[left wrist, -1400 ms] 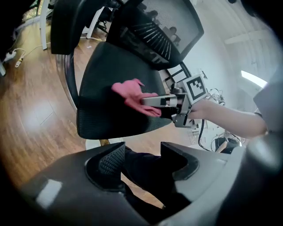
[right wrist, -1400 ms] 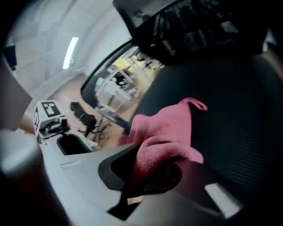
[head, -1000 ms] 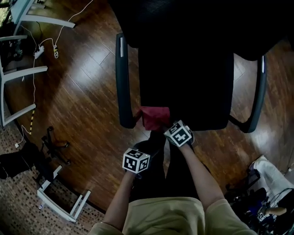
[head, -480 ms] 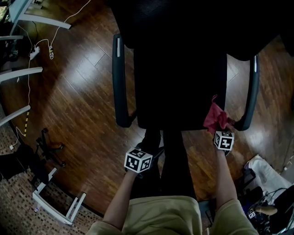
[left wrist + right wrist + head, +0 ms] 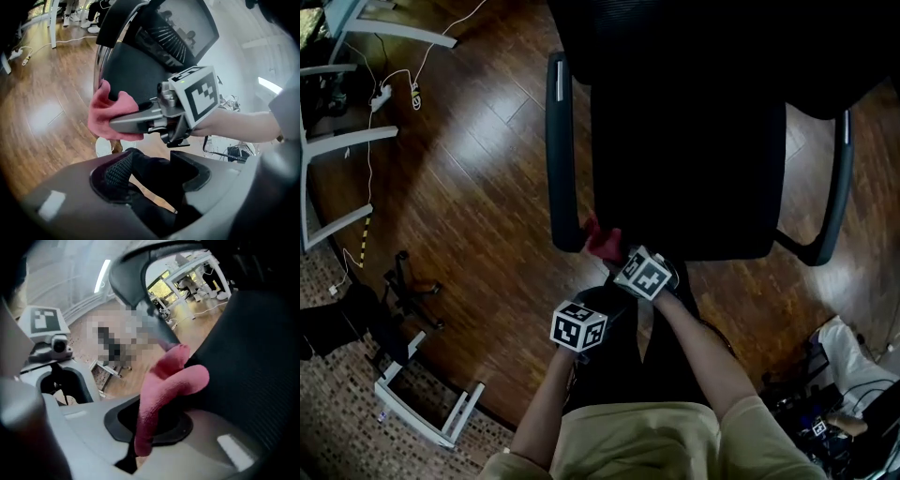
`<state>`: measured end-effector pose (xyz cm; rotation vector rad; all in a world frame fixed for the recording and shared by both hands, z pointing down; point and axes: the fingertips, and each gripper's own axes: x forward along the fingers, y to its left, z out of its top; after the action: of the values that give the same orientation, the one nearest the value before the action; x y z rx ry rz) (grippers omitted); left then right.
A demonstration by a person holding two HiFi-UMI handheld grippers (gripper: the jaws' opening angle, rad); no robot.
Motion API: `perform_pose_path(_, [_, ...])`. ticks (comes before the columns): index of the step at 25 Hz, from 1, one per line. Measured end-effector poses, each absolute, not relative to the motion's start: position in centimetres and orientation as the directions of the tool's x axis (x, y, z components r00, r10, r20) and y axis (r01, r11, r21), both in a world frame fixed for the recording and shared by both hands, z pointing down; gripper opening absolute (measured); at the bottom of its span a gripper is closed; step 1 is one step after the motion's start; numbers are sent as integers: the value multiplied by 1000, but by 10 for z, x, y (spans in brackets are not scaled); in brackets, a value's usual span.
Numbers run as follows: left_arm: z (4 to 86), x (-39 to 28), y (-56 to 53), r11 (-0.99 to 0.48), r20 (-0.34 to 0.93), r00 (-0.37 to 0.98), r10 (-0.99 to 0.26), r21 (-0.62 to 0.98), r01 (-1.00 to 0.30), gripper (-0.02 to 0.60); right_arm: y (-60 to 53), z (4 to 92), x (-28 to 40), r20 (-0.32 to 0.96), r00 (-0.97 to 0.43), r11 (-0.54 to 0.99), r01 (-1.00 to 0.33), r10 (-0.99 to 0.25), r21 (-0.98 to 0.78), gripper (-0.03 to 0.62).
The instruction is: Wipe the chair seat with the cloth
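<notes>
The black office chair's seat (image 5: 684, 169) fills the top middle of the head view, with an armrest (image 5: 561, 150) on each side. A red cloth (image 5: 602, 241) lies against the seat's front left corner, beside the left armrest's front end. My right gripper (image 5: 619, 253) is shut on the red cloth (image 5: 159, 390), which bulges out of its jaws against the dark seat (image 5: 253, 362). My left gripper (image 5: 578, 328) hangs back below the seat's front edge, open and holding nothing. Its own view shows the right gripper (image 5: 140, 119) pinching the cloth (image 5: 105, 115).
Wooden floor (image 5: 478, 178) surrounds the chair. White desk legs (image 5: 337, 141) and a power strip with cables (image 5: 380, 98) lie at the top left. A black wheeled chair base (image 5: 408, 291) and a white frame (image 5: 427, 417) sit at the lower left, and bags (image 5: 844, 375) at the lower right.
My right gripper carried the cloth from the seat's front left to its front right by the right armrest, then back to the front left corner. The left gripper barely moved.
</notes>
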<state>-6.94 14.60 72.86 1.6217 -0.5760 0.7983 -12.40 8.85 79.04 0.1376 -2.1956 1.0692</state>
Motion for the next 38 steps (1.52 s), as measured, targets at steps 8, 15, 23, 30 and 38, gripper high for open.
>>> perform_pose_path(8, [738, -69, 149, -164, 751, 660, 25, 654, -738, 235, 93, 825, 57, 824, -566, 437, -750, -34, -497, 15])
perform_pose_path(15, [733, -45, 145, -196, 715, 698, 45, 691, -695, 235, 119, 826, 307, 982, -84, 177, -983, -171, -54, 15])
perform_pose_path(23, [730, -66, 149, -271, 725, 685, 78, 676, -685, 235, 123, 806, 255, 932, -217, 11, -975, -290, -224, 16])
perform_pose_path(30, [647, -31, 63, -483, 660, 751, -14, 654, -583, 235, 59, 657, 141, 745, -459, 214, -888, -485, -408, 15])
perform_pose_path(38, [449, 0, 13, -638, 479, 806, -347, 509, -577, 235, 22, 419, 141, 377, -483, 355, -862, -790, -361, 17])
